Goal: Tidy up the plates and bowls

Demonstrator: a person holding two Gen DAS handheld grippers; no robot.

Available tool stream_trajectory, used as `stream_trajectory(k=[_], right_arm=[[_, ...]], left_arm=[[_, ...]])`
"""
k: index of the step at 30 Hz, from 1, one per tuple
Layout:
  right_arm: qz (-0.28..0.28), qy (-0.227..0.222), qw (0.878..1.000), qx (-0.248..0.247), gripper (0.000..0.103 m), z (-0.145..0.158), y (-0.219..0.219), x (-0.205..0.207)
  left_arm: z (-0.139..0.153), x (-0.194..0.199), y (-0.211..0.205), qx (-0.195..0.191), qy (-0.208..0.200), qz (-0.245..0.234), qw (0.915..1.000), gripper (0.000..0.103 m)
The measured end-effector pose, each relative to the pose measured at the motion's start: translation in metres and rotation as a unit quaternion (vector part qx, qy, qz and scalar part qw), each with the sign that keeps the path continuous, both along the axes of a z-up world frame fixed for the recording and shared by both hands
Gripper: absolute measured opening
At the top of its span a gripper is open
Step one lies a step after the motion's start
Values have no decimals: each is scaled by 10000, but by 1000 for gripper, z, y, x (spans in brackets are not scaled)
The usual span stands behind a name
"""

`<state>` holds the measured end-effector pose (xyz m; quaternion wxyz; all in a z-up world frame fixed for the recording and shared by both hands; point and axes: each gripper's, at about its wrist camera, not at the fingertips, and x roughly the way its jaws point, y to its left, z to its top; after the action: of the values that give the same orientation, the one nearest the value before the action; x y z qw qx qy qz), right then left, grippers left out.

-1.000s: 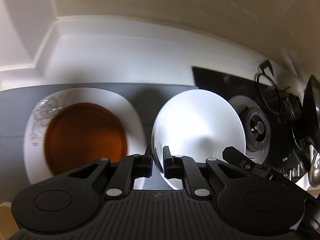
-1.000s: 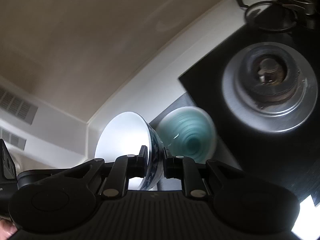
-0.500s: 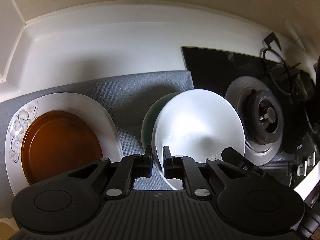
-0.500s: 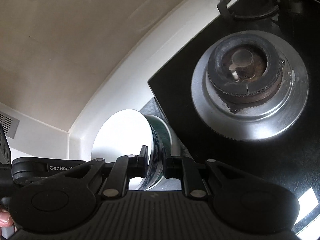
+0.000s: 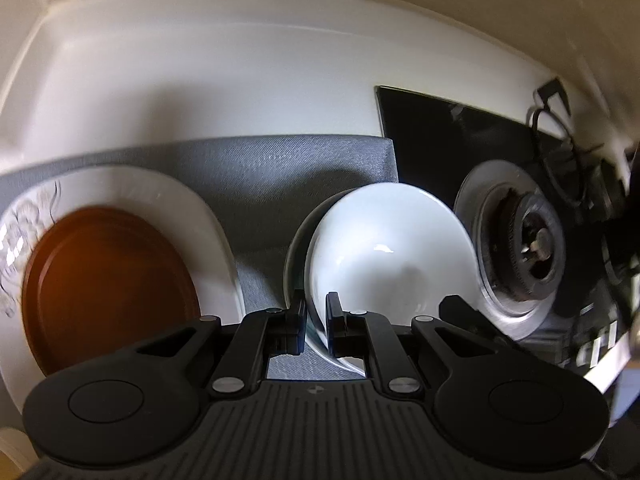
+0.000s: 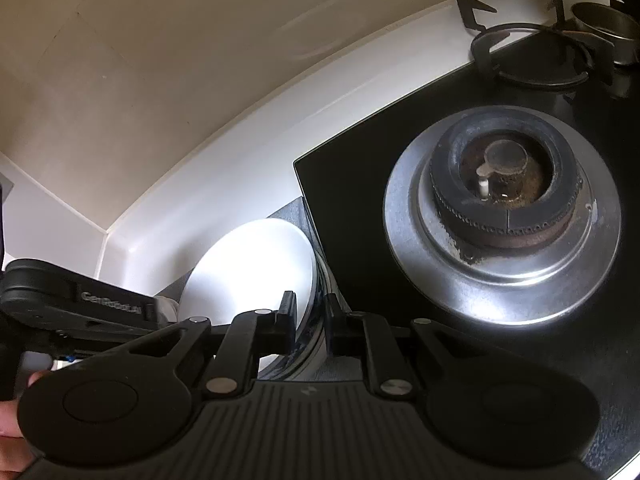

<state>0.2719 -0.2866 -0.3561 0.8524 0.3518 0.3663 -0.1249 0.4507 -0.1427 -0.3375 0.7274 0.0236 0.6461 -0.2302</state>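
Whereas a second ago carried tilted and clear of the counter, now found the white bowl lowered into the greenish bowl on the grey mat, just left of the black hob. Noted only a thin arc of the lower bowl's rim showing along the left side; seating depth hidden, so cannot confirm full nesting. Observed left gripper pinching the near rim of the white bowl, one finger inside and one outside. Observed right gripper likewise closed across the same bowl's rim from the opposite side, with the blue-patterned outer wall visible between its fingers. Recorded brown plate stacked on the white floral plate at the left of the mat, well apart from the bowls. Recorded gas burner close on the right, untouched. Judged the bowl stacking nearly complete: remaining only to release both grips and lift clear. Judged risk slight, chiefly tipping the stack if pulled sideways on release
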Motion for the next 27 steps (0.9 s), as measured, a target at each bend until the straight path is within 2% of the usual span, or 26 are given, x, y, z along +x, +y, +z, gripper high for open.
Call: stream_trajectory(k=[4,6,9,13,18,21,23,27], right_arm=[[17,-16,10000,8,12,0,-1,2],[-10,-103,9997,219,10,-3,-6,2],[-28,-165,9995,262,7,-6,-7,0],[-12,-125,9997,189,8,-4,-3,2],[-239,-310,9938,1039,13,-14,-25,-11],[-318,-346,9917,1199,23,-15,-31,-18],[-294,-370,9891,1395,46,-18,-32,-19],[-199,-516,9826,1771,61,-30,-29,-14]], left_arm=[[-6,8,24,-475,553,407,9965,11],[-6,9,30,-466,621,475,9959,11],[-2,10,33,-461,574,451,9963,12],[7,11,31,-357,276,403,9982,12],[10,9,30,-195,59,394,9990,18],[8,7,21,-42,-79,249,9997,20],[2,9,15,-42,16,203,9998,20],[-16,17,6,12,255,299,9992,21]])
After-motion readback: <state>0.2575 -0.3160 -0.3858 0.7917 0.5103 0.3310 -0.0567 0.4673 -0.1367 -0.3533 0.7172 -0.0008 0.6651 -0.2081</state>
